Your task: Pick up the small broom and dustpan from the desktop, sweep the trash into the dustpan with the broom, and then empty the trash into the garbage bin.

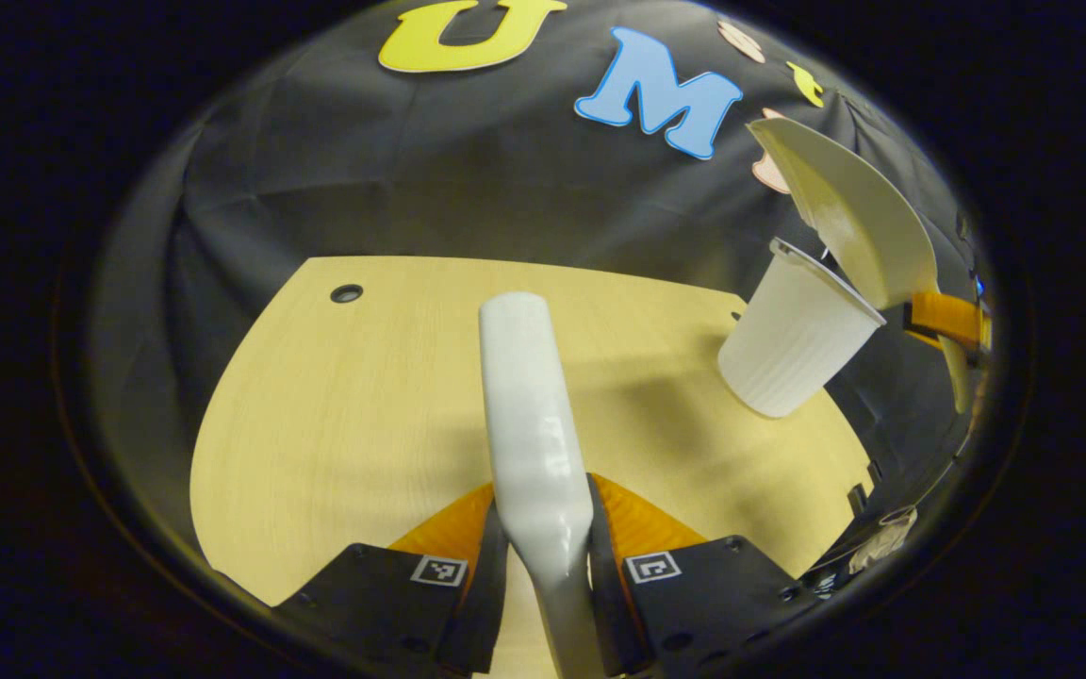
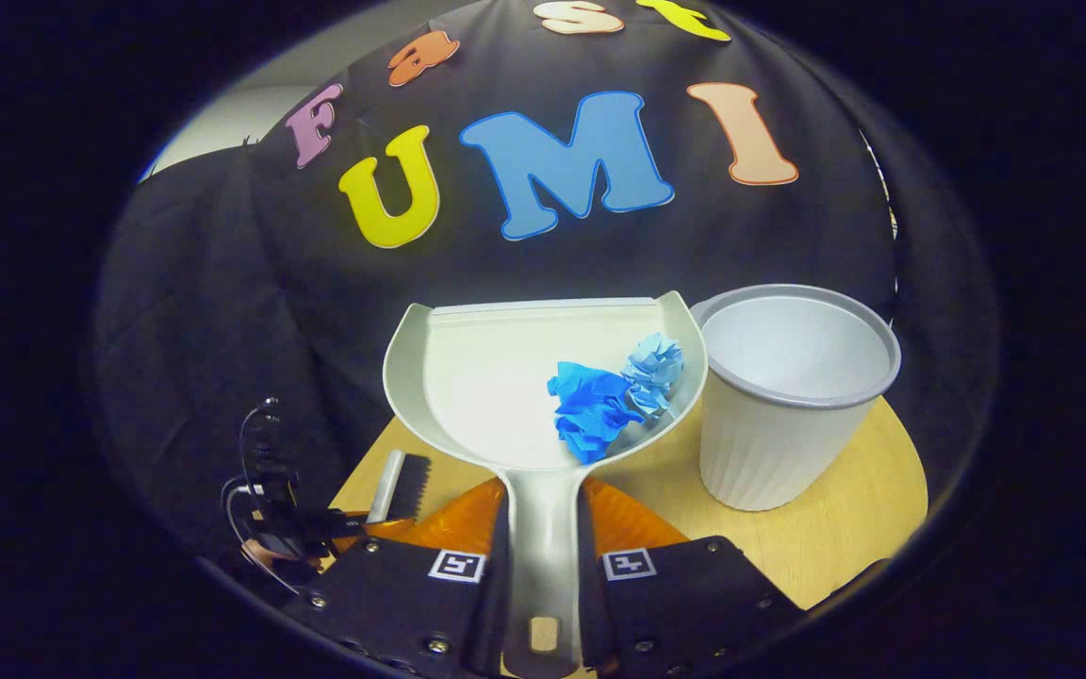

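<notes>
My right gripper (image 2: 543, 552) is shut on the handle of the white dustpan (image 2: 486, 377), held above the table just left of the white garbage bin (image 2: 788, 405). Two crumpled blue paper balls (image 2: 609, 401) lie in the pan against its right wall, close to the bin's rim. My left gripper (image 1: 543, 556) is shut on the white broom handle (image 1: 529, 405), which points forward over the wooden desktop (image 1: 336, 424). In the left gripper view the dustpan (image 1: 859, 217) hangs tilted beside the bin (image 1: 793, 339). The broom head (image 2: 402, 486) shows at lower left.
The round wooden desktop (image 2: 835, 528) ends close behind the bin, with the black cloth wall beyond it. A small dark hole (image 1: 346, 293) sits in the desktop's far left part. The other gripper with its cables (image 2: 274, 509) is low at the left.
</notes>
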A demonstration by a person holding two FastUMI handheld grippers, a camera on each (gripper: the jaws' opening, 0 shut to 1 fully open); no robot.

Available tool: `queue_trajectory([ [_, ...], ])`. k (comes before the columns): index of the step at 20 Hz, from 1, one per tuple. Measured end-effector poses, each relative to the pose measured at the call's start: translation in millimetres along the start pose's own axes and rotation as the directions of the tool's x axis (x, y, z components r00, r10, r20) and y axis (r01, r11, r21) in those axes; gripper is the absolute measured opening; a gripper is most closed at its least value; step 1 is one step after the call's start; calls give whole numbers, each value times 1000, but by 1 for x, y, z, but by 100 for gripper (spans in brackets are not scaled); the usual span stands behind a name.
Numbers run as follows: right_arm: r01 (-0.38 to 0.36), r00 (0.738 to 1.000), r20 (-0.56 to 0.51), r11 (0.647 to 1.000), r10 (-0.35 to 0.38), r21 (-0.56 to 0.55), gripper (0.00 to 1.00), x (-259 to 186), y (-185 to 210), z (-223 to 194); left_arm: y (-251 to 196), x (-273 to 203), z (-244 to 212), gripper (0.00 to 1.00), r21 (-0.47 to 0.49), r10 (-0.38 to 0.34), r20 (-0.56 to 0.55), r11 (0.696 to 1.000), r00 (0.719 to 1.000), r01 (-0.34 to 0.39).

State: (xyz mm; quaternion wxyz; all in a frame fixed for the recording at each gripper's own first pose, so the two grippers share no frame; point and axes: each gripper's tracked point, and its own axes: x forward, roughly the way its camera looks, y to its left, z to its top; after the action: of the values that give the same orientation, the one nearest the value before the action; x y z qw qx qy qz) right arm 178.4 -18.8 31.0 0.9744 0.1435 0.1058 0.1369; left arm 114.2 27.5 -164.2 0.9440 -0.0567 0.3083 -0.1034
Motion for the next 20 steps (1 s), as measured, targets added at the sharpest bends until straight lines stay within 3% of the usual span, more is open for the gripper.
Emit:
queue_trajectory([
  [4,-36,998,60,986,26,162,31,5,-15,37,-9,-6,-4,49,-1,10,-2,1000,1000,-10],
  [6,-54,996,84,968,34,244,31,3,-26,48,-13,-10,-6,45,-14,9,-5,1000,1000,-9],
  [7,-63,995,91,957,38,284,31,4,-32,53,-14,-11,-7,49,-17,11,-5,1000,1000,-11],
  [8,-76,994,99,941,46,329,31,6,-37,55,-15,-13,-8,47,-19,13,-5,1000,1000,-13],
  [14,-223,971,208,777,120,589,30,4,-56,79,-25,-20,-12,45,-36,19,-10,999,1000,-20],
  [18,-275,957,259,683,129,676,30,3,-69,87,-37,-23,-13,45,-26,22,-12,999,1000,-22],
  [20,-328,942,302,616,149,716,30,-1,-74,91,-44,-22,-14,47,-17,21,-15,1000,1000,-21],
])
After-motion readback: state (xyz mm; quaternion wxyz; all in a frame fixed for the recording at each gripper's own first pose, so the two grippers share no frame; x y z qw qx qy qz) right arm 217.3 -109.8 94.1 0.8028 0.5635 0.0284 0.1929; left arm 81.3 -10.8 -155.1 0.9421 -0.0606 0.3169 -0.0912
